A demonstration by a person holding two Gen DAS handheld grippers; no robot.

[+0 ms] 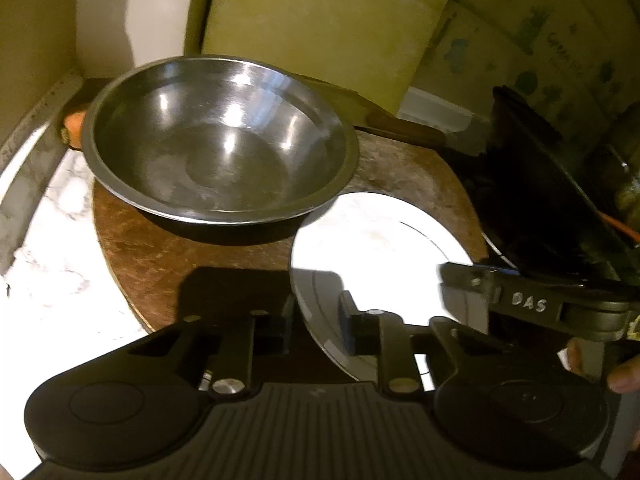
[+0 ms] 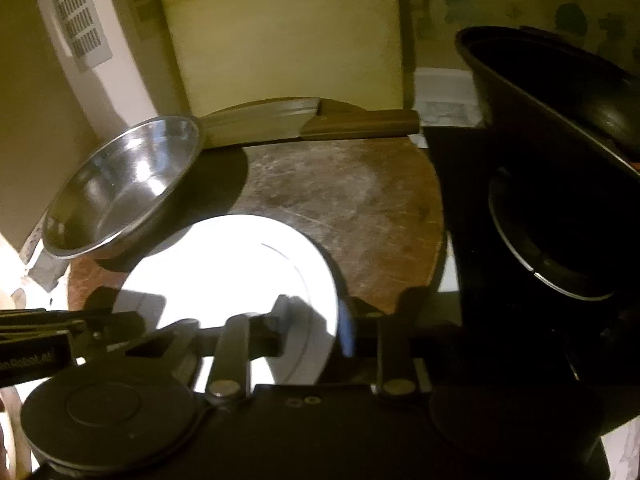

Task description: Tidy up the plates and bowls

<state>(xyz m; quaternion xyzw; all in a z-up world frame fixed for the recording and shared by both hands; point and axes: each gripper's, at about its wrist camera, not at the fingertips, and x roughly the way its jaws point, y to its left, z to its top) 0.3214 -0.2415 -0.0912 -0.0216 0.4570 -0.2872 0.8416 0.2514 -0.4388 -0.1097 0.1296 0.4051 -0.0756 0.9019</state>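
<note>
A steel bowl (image 1: 220, 140) sits on a round wooden board (image 1: 160, 256), also seen in the right wrist view (image 2: 120, 184). A white plate (image 1: 372, 256) lies on the board in front of it (image 2: 228, 276). My left gripper (image 1: 316, 320) is open, its jaws astride the plate's near left rim. My right gripper (image 2: 316, 328) is open over the plate's near right edge; it shows at the right of the left wrist view (image 1: 520, 300). A black bowl (image 2: 560, 184) stands tilted at the right.
A cleaver (image 2: 304, 120) with a wooden handle lies at the board's far edge. The board (image 2: 352, 208) rests on a marble counter (image 1: 52, 240). A yellowish wall panel (image 2: 280, 32) stands behind. A vent grille (image 2: 76, 12) is at the upper left.
</note>
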